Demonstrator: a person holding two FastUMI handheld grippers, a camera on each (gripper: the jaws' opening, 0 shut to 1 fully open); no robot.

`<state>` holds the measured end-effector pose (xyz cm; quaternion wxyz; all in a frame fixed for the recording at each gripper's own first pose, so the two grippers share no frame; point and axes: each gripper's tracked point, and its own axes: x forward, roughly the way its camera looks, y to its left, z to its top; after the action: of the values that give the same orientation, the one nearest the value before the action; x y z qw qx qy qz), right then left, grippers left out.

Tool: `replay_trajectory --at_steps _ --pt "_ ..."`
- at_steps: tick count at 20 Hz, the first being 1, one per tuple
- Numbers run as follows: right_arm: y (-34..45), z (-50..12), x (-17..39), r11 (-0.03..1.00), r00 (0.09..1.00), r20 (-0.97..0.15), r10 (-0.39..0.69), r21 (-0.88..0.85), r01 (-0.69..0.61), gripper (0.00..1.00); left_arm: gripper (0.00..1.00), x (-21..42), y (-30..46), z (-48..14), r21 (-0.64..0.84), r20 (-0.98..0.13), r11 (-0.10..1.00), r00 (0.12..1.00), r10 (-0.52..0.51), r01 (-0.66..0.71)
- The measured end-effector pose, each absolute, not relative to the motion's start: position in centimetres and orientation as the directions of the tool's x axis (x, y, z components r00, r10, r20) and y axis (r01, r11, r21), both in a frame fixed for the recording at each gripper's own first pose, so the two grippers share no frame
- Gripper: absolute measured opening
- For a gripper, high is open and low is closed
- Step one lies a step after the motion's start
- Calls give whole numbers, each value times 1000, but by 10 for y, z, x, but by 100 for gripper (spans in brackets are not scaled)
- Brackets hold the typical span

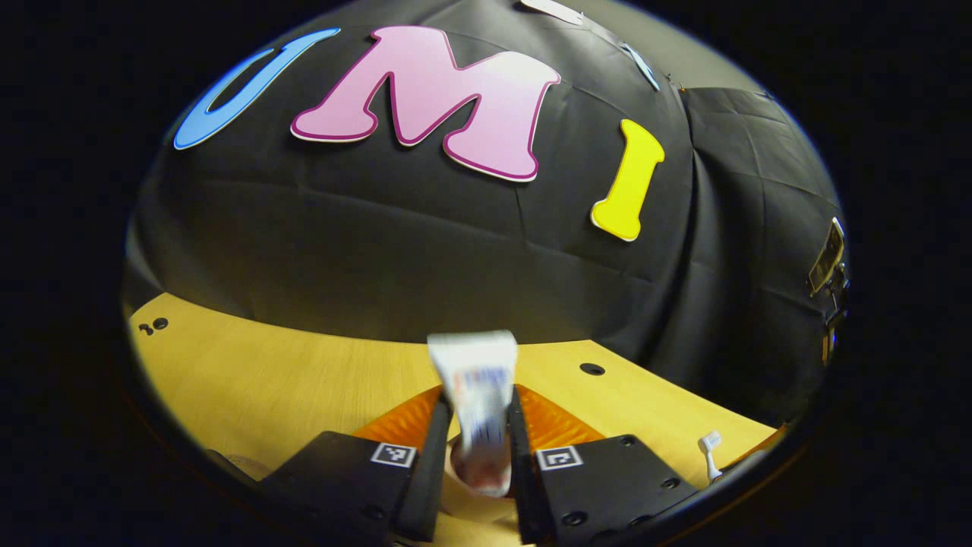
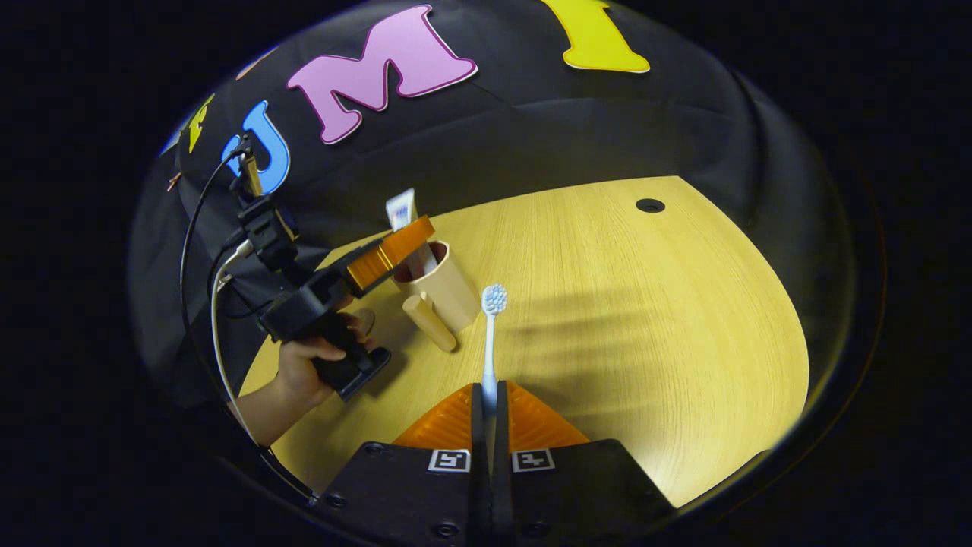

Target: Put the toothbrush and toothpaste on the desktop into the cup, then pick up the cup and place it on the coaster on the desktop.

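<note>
Left gripper (image 1: 477, 448) clamps the toothpaste (image 1: 476, 395) upright, its lower end inside the cup (image 2: 440, 285). Right gripper (image 2: 490, 425) grips the toothbrush (image 2: 491, 342) just beside the cup.

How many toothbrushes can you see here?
1. The toothbrush stands upright, its handle pinched in the right gripper, bristle head up, just right of the cup. Its head also peeks in low at the right of the left gripper view.
</note>
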<state>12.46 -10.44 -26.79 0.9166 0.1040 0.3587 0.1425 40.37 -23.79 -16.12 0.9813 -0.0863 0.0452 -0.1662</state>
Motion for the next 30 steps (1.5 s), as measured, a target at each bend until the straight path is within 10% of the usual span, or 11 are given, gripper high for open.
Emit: replay_trajectory --at_steps 1,4,30 --pt "-102 -266 132 936 707 -621 338 299 -185 5 68 400 -233 -160 -183 -63 932 942 -329 313" --pt "-101 -255 153 938 740 -584 334 286 -197 5 97 387 -214 -144 -188 -34 943 958 -286 275" --pt "-17 -153 312 908 920 -98 380 230 -350 5 98 259 -107 -128 -227 -51 971 995 -86 72"
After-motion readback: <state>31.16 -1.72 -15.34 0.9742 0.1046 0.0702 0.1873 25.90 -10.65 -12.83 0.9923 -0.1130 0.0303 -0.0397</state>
